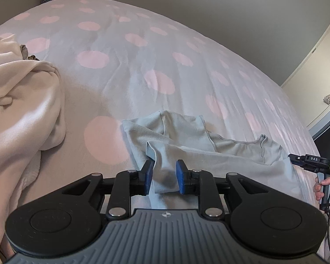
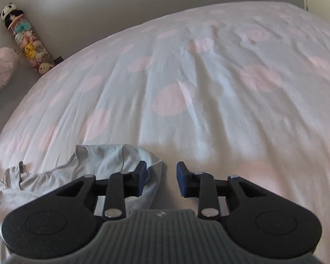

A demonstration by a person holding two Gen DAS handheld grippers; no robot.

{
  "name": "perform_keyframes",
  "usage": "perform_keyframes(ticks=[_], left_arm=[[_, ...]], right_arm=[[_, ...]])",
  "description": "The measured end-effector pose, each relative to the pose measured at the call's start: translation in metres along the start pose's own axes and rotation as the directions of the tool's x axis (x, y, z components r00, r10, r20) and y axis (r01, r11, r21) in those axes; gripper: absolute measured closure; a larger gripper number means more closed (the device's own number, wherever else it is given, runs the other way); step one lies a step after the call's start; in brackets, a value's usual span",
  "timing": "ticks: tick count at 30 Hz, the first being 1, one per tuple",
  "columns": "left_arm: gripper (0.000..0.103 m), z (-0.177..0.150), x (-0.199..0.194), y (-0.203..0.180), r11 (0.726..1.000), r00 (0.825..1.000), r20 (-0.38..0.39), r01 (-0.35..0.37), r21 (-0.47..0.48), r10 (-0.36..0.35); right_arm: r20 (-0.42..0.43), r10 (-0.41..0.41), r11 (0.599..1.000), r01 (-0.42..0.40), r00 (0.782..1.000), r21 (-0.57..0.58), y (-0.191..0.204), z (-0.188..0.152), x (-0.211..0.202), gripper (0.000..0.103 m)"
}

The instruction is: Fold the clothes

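A light grey garment lies crumpled on the bed near its front edge. My left gripper hovers low over its near corner with the jaws apart; a strip of the grey cloth lies loose between the blue pads, not pinched. In the right wrist view the same garment spreads to the left. My right gripper stands open at its right edge, the left finger over the cloth and the gap over bare sheet. The left wrist view also catches the right gripper at the garment's far right end, held by a hand.
The bed sheet is pale with large pink dots and fills most of both views. A cream blanket or garment is heaped at the left. Plush toys stand against the wall at the bed's far corner.
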State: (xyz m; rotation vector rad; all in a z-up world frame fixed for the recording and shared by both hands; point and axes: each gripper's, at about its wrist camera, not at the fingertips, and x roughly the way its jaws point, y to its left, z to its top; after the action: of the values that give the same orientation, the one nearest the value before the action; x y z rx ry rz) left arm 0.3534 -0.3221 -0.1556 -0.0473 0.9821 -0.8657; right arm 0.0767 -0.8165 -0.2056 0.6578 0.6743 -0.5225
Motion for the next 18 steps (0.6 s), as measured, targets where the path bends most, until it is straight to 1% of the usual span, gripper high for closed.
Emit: perform_keyframes(ticks=[1, 2, 3, 4, 7, 8, 9, 10, 11, 12, 14, 16, 18], left_arm=[[0.075, -0.001, -0.003, 0.000, 1.000, 1.000, 0.005, 0.005, 0.005, -0.005], [0.072, -0.001, -0.005, 0.001, 1.000, 1.000, 0.009, 0.010, 0.013, -0.010], [0.067, -0.001, -0.007, 0.000, 1.000, 1.000, 0.010, 0.015, 0.027, -0.015], [0.061, -0.002, -0.009, 0.000, 0.999, 1.000, 0.012, 0.018, 0.038, -0.018], [0.056, -0.005, -0.009, -0.002, 0.997, 1.000, 0.008, 0.017, 0.081, -0.018], [0.055, -0.007, -0.008, -0.003, 0.995, 1.000, 0.001, 0.012, 0.103, -0.012], [0.055, -0.010, -0.006, -0.005, 0.991, 1.000, -0.008, 0.005, 0.131, -0.004], [0.055, -0.013, -0.004, -0.006, 0.987, 1.000, -0.016, -0.001, 0.159, 0.004], [0.055, -0.016, -0.003, -0.008, 0.982, 1.000, -0.025, -0.008, 0.188, 0.013], [0.055, -0.020, -0.001, -0.009, 0.976, 0.999, -0.031, -0.012, 0.218, 0.020], [0.054, -0.027, 0.003, -0.012, 0.961, 0.999, -0.038, -0.017, 0.275, 0.028], [0.054, -0.031, 0.008, -0.015, 0.946, 0.997, -0.039, -0.046, 0.320, 0.061], [0.054, -0.031, 0.014, -0.017, 0.934, 0.996, -0.036, -0.069, 0.350, 0.087]], right_arm=[[-0.007, 0.029, 0.999, -0.029, 1.000, 0.027, -0.001, -0.002, 0.003, 0.069], [-0.010, 0.053, 0.998, -0.052, 0.999, 0.037, 0.000, -0.004, 0.005, 0.073], [-0.007, 0.047, 0.999, -0.047, 0.999, 0.022, 0.004, -0.006, 0.008, 0.096], [0.005, 0.019, 1.000, -0.019, 1.000, 0.015, 0.005, -0.006, 0.009, 0.097], [0.039, -0.065, 0.998, 0.065, 0.997, -0.004, 0.011, -0.008, 0.010, 0.098], [0.051, -0.093, 0.996, 0.093, 0.994, -0.009, 0.013, -0.009, 0.011, 0.097], [0.066, -0.122, 0.992, 0.124, 0.990, -0.019, 0.015, -0.010, 0.010, 0.092], [0.094, -0.154, 0.987, 0.158, 0.984, -0.042, 0.018, -0.012, 0.005, 0.090], [0.118, -0.166, 0.983, 0.173, 0.979, -0.060, 0.021, -0.014, -0.001, 0.082], [0.140, -0.160, 0.982, 0.172, 0.977, -0.076, 0.023, -0.019, -0.009, 0.075], [0.176, -0.146, 0.980, 0.167, 0.974, -0.111, 0.028, -0.033, -0.027, 0.075], [0.205, -0.128, 0.976, 0.160, 0.970, -0.148, 0.034, -0.050, -0.045, 0.071], [0.215, -0.120, 0.970, 0.161, 0.969, -0.182, 0.041, -0.072, -0.060, 0.065]])
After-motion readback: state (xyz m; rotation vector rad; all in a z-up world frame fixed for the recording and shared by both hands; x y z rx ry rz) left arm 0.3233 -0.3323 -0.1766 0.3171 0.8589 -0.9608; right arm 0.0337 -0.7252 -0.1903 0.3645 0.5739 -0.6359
